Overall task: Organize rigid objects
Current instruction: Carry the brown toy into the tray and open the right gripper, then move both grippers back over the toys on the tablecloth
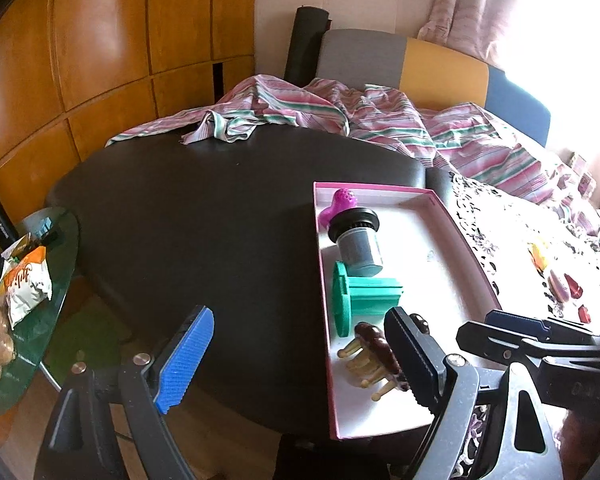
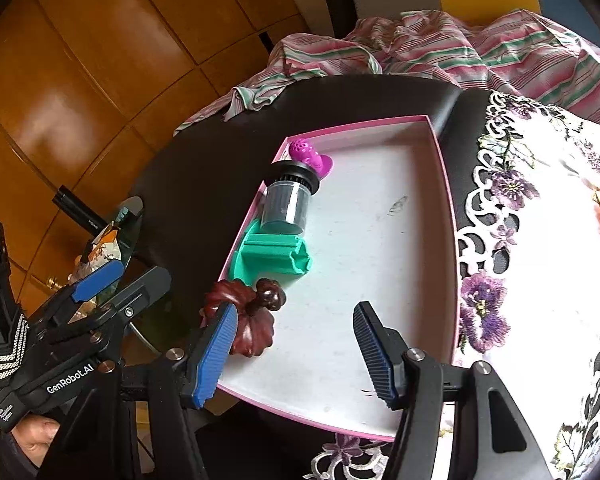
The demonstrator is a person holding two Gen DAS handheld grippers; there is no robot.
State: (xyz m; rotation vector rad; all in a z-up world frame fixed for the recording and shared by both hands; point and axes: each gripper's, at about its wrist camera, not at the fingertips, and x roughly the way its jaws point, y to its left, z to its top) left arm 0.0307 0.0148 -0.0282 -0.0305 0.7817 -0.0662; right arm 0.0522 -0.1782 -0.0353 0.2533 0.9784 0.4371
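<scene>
Holding both tools over the pink tray (image 2: 440,152) on the dark table (image 1: 204,216). Left tool (image 1: 300,364) spread wide, empty. Right tool (image 2: 296,354) parted, nothing gripped; its left pad sits just beside the brown massager (image 2: 252,320). "GenRobot.AI" reads on the left tool's body. Green spool (image 2: 272,256), grey jar (image 2: 286,204) and purple piece (image 2: 308,154) lie along the tray's left wall.

Brown massager (image 1: 374,354): its far end is hidden behind the left gripper's (image 1: 300,364) dark finger (image 1: 410,360); small red bits (image 1: 572,292) at 3 o'clock are too washed out by window light to tell what they are; snack bags (image 1: 24,284) at 9 o'clock are cut off by the pic's edge. In the right wrist view, a blue pad (image 2: 216,354) covers part of the massager (image 2: 244,316); a hand (image 2: 34,438) at 7 o'clock shows only a bit; table edge (image 2: 172,168) under the striped cloth (image 2: 440,48) can't be seen.
</scene>
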